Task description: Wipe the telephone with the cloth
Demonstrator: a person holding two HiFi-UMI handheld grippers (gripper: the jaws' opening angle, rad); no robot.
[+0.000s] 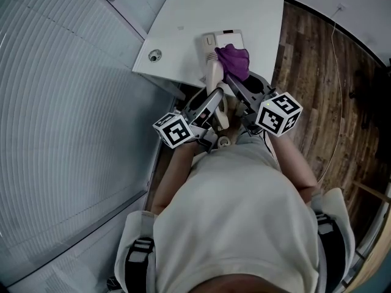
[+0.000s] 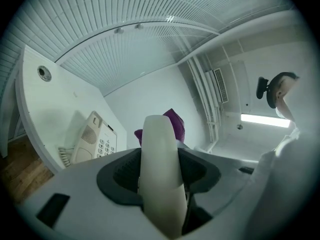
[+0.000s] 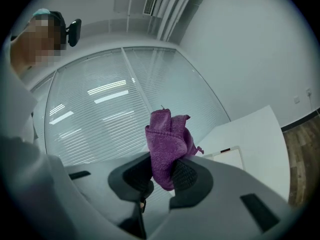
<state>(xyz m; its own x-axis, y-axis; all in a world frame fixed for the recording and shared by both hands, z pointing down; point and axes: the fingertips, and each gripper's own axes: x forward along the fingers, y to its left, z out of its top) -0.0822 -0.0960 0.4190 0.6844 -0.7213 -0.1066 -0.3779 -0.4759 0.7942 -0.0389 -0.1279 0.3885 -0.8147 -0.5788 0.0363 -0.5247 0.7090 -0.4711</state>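
Telephone handset (image 2: 159, 134) is nearest. It stands right btwn the jaws of the L gripper (image 2: 159, 170), which are closed onto its mid-section, one pad each side, w/ the rounded end poking out past the tips. Smooth hard plastic, stiff, prob. light, so likely to slip or twist if rubbed hard. The middle of the bar looks the right hold, leaving the ends free for wiping. A coiled cord (image 2: 62, 156) runs by the base, so I'd guess reach is limited.

R gripper (image 3: 162, 176): jaws nearly together, pinching a purple cloth (image 3: 167, 136) by its lower folds, and most of it bunches up beyond the tips. Soft, limp, fuzzy, so it will give under pressure w/ no risk to the plastic. In the head view the cloth sits just ahead of the R jaws, against or v. close to the handset's upper part; contact can't be confirmed.

Further out, beyond & left of the L jaws, the telephone base (image 2: 95, 141) lies on the white table (image 2: 35, 104), keypad up, cradle empty. Prob. light enough to slide, so it would need steadying when wiped.

Far back: slatted blinds (image 3: 100, 109).
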